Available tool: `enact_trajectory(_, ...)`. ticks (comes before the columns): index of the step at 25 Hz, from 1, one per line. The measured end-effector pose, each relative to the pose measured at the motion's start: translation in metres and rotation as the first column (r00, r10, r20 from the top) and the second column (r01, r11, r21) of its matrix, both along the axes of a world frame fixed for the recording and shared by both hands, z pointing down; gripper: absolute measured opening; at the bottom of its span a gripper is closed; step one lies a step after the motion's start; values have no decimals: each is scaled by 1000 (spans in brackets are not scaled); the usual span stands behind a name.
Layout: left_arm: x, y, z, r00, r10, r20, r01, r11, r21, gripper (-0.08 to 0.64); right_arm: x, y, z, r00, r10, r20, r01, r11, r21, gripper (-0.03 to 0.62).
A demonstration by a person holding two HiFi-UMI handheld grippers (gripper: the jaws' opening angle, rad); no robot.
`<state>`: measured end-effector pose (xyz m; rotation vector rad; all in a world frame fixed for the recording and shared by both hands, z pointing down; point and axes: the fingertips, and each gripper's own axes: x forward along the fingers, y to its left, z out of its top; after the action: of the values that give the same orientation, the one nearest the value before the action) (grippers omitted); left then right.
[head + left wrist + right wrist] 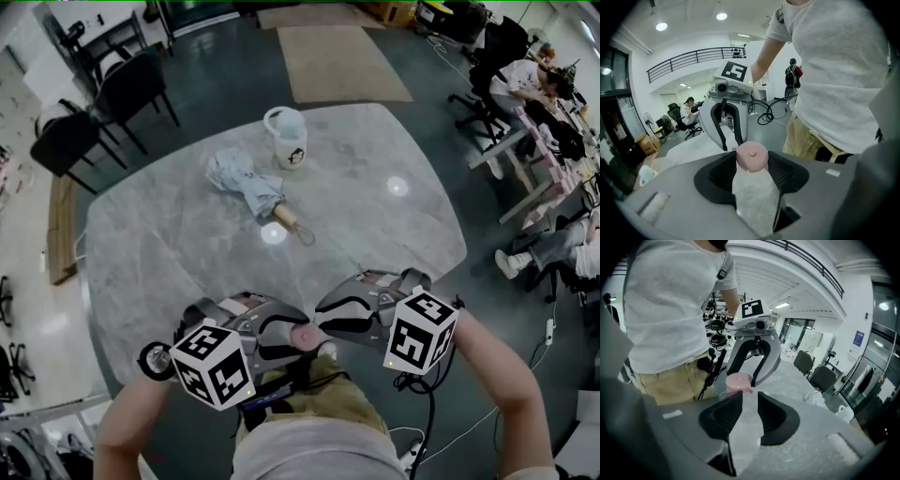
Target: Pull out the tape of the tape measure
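A small round pink tape measure (303,337) sits between the two grippers, just above the near edge of the grey marble table (375,216). My left gripper (751,158) is shut on it, both dark pads pressing its sides; the tape measure (751,153) fills the jaw tips in the left gripper view. My right gripper (750,397) faces it from the opposite side. Its jaws stand a narrow gap apart with nothing between them. In the right gripper view the tape measure (737,380) shows a short pink tab sticking out toward those jaw tips, just beyond them.
A folded light-blue umbrella (251,187) and a white mug (286,136) lie toward the table's far side. Black chairs (103,103) stand at the left, a rug (342,61) lies beyond the table, and seated people at desks (534,80) are on the right.
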<state>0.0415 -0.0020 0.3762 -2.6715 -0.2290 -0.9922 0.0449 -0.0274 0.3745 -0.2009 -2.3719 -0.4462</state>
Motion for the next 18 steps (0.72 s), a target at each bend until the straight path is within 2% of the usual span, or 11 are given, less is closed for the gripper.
enact_trajectory(8, 1, 14, 9, 998, 49, 35, -49, 999, 4, 230, -2, 19, 6, 986, -140, -86, 147, 985, 90, 67)
enact_trajectory(13, 2, 14, 9, 997, 61, 47, -62, 998, 10, 230, 0, 21, 7, 979, -171, -113, 184, 977, 111, 51)
enact_trajectory(15, 3, 14, 8, 996, 66, 55, -67, 998, 15, 230, 0, 21, 9, 976, -187, -112, 200, 973, 118, 11)
enact_trajectory(18, 4, 13, 10, 996, 59, 64, -61, 998, 23, 230, 1, 21, 11, 975, -189, -115, 203, 972, 118, 8)
